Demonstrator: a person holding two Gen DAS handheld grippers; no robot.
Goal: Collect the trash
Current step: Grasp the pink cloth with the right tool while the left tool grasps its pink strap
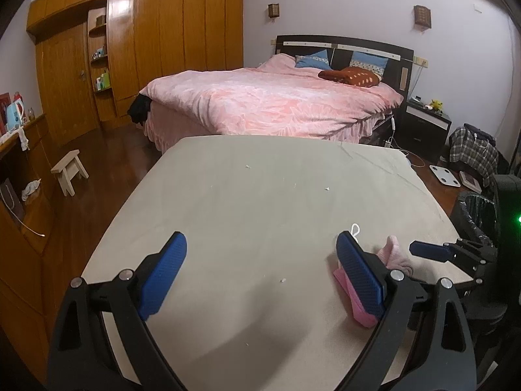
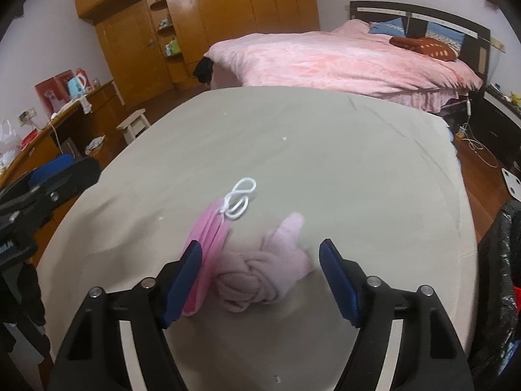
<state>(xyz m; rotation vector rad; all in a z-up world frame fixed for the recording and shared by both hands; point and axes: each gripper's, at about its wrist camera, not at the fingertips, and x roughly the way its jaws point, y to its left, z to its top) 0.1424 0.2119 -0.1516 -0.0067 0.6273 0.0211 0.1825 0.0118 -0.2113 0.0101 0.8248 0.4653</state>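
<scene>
The right gripper (image 2: 260, 280) stands wide apart over a knotted pink cloth (image 2: 260, 280) on the table (image 2: 325, 163), its pads not pressing it. Just left lies a pink face mask (image 2: 208, 238) with white loops (image 2: 239, 198). The left gripper (image 1: 260, 277) gapes wide and holds nothing. Small white scraps (image 1: 282, 280) dot the cloth-covered top. Beyond stands a pink bed (image 1: 276, 104).

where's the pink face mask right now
In the right wrist view the pink face mask lies on the grey table cover, just left of the knotted pink cloth, partly behind the right gripper's left finger.
</scene>
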